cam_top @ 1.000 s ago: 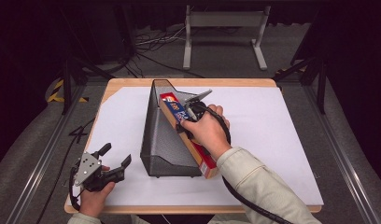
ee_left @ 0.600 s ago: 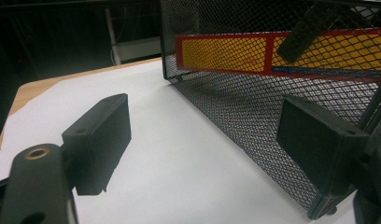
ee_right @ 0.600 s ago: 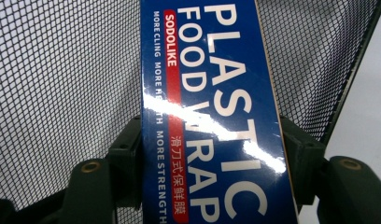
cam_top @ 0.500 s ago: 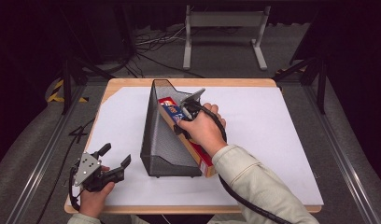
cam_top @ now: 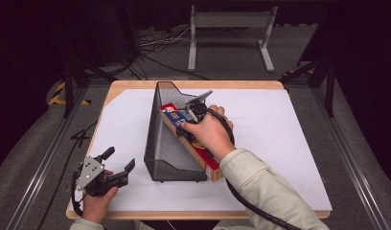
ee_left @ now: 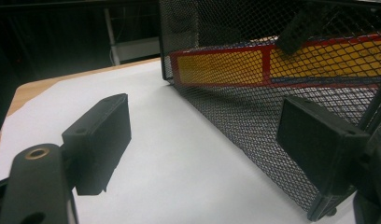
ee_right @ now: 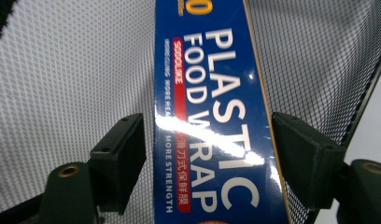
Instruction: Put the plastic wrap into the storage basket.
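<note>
While the box is being let go, notes are set down as follows.

Right tongs (ee_right: 205,154): jaws have just been opening; they stand wide on either side of the plastic wrap box (ee_right: 212,116), with a gap seen at each pad, so no grip is judged.
Left tongs (cam_top: 118,165): spread open, nothing between the jaws, held low at the near left of the worktop (cam_top: 289,143), just beside the mesh file holder (cam_top: 160,143); judged to be kept out of the way while the other hand works.
Box, place: laid slanting inside the mesh file holder, one long edge leaned on the mesh wall, its near end poking out of the open front. The lean is judged to carry it, which is why it can be released.
Holder, place: stood mid-worktop on the white sheet (cam_top: 126,124), open side toward the right hand.
Count: two tongs, one box, one holder, one sheet.
</note>
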Demonstrator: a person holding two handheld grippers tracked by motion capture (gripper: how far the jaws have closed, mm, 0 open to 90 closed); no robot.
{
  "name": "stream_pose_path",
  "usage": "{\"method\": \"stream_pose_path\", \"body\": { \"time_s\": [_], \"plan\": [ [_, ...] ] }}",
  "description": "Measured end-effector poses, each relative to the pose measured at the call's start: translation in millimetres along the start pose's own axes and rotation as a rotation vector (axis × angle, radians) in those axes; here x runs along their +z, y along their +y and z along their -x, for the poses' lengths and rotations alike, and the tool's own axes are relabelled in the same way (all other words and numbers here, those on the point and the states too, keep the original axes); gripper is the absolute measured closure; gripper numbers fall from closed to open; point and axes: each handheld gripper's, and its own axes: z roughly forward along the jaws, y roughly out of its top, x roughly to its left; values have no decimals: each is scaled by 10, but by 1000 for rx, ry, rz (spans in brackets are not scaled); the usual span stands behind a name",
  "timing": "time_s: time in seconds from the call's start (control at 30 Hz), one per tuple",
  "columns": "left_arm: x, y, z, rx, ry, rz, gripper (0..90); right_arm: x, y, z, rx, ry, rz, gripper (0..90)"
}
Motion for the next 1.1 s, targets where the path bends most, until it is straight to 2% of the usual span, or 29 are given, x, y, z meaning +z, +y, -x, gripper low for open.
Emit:
{"method": "stream_pose_path", "body": {
  "time_s": [0.1, 0.23, 0.27, 0.3, 0.33, 0.37, 0.5, 0.57, 0.67, 0.83, 0.97, 1.03, 1.1],
  "plan": [
    [6, -1, 1, 1, -2, -2, 187, -68, -16, 2, -11, 11, 24, 261],
    [4, -3, 0, -2, -2, -3, 187, -292, -77, 29, -31, 71, 104, 245],
    [3, -2, -4, -1, 1, -2, 187, -292, -77, 29, -31, 71, 104, 245],
    [4, -3, -4, -3, 1, -3, 187, -415, -120, 55, -50, 103, 148, 234],
    [11, -7, -1, 0, 2, -6, 187, -471, -143, 68, -62, 115, 168, 232],
    [11, -7, -1, 0, 2, -6, 187, -471, -143, 68, -62, 115, 168, 232],
    [6, -6, 10, 3, 2, -9, 187, -749, -259, 162, -116, 160, 268, 231],
    [7, -4, 8, 2, 6, -7, 187, -873, -316, 222, -161, 186, 323, 221],
    [14, -7, 8, 5, 8, -14, 187, -1065, -416, 324, -230, 251, 425, 210],
    [22, -6, 7, 2, 9, -13, 187, -1295, -604, 498, -298, 241, 507, 208],
    [25, -6, 9, 5, 12, -15, 187, -1385, -698, 651, -346, 279, 523, 206],
    [22, -5, 6, 2, 15, -15, 187, -1452, -755, 756, -386, 281, 553, 206],
    [17, -5, 4, 2, 18, -14, 187, -1508, -804, 828, -401, 274, 574, 206]
  ]
}}
